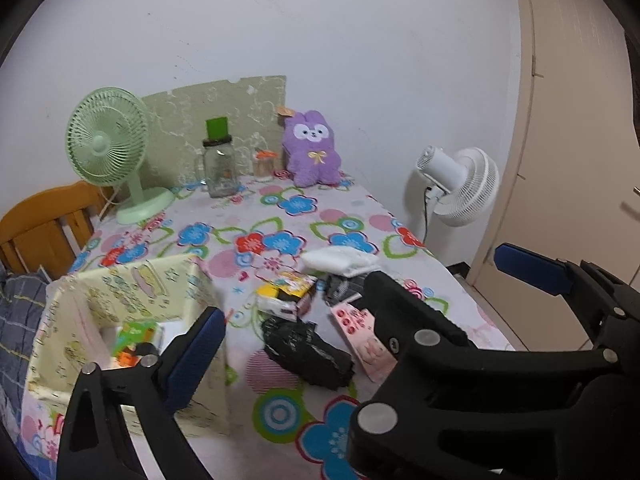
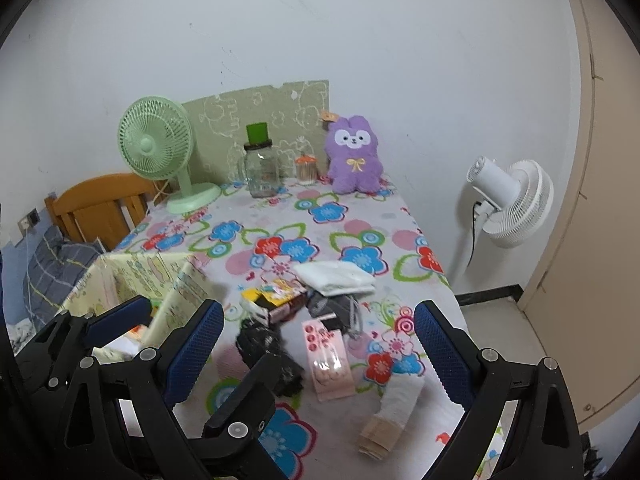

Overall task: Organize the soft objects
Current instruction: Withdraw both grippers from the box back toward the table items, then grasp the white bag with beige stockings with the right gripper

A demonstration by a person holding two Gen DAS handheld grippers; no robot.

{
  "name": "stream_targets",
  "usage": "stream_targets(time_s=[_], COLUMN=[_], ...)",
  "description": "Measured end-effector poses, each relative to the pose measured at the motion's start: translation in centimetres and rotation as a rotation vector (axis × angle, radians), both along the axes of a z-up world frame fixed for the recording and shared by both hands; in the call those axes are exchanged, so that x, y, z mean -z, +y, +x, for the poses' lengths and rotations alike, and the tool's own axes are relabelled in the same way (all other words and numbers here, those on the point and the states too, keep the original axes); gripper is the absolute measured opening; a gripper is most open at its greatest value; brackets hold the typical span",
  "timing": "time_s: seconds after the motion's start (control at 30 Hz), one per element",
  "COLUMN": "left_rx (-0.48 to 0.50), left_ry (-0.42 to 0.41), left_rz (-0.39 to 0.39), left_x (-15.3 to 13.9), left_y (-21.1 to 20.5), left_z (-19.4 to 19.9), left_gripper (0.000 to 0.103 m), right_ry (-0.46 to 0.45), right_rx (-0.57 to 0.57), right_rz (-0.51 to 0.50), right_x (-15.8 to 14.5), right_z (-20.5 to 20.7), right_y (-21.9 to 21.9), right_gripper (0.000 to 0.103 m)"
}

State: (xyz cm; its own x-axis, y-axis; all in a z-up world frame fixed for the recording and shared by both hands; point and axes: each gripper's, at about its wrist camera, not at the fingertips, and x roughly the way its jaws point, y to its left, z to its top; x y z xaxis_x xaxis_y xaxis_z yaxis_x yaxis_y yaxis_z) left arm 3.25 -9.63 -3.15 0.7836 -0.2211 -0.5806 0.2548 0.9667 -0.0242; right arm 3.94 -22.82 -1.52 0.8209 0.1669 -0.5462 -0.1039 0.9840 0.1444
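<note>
Covering most of both views: surface (image 2: 280,216) under a flowered cloth, pushed against a white wall. Standing beside its right edge, on the floor: white fan (image 2: 516,204). At the back left of the surface: green fan (image 2: 158,140), then glass jar (image 2: 262,172) with a green lid, then purple plush rabbit (image 2: 354,152) leaning upright near the back right corner. At the near left: yellow fabric bin (image 1: 132,300), open-topped, with colourful packets inside. Hovering low in front, spread wide and holding nothing: right gripper (image 2: 316,348), blue pads well apart. Likewise released, over the bin's near right corner: left gripper (image 1: 360,300), one pad by the bin wall, the other far off to the right. Lying mid-surface, right of the bin: folded white cloth (image 2: 336,276); just nearer, touching it, grey socks (image 2: 340,308) and a yellow-and-black packet (image 2: 276,296). Closer still: black bundle (image 1: 308,352), with pink packet (image 2: 330,356) just beside it. Nearest the right edge: white-and-beige sock (image 2: 394,408), lying alone, apart from the pile.
</note>
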Motion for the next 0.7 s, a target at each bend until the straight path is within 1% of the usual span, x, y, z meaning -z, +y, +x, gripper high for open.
stream_targets(time_s=[0.27,0.37,0.5,0.6,0.7], left_rx=[0.021,0.023,0.021,0.02,0.019], left_ry=[0.066,0.076,0.1,0.124,0.159], left_rz=[0.003,0.011,0.036,0.051,0.053], left_x=[2.5,3.2,4.3,5.2,6.1], left_y=[-1.7,-2.1,-2.7,-3.1,-3.4], left_z=[0.7,0.8,1.1,1.5,2.1], left_gripper=[0.098,0.097,0.097,0.093,0.088], right_ry=[0.037,0.053,0.085,0.112,0.14], right_rx=[0.036,0.037,0.036,0.042,0.051], right_rz=[0.006,0.016,0.031,0.034,0.036], right_x=[2.5,3.4,4.7,5.8,6.8], right_z=[0.1,0.3,0.7,1.1,1.6], right_y=[-1.4,-1.8,-2.4,-2.6,-3.0], right_gripper=[0.097,0.092,0.09,0.088,0.083])
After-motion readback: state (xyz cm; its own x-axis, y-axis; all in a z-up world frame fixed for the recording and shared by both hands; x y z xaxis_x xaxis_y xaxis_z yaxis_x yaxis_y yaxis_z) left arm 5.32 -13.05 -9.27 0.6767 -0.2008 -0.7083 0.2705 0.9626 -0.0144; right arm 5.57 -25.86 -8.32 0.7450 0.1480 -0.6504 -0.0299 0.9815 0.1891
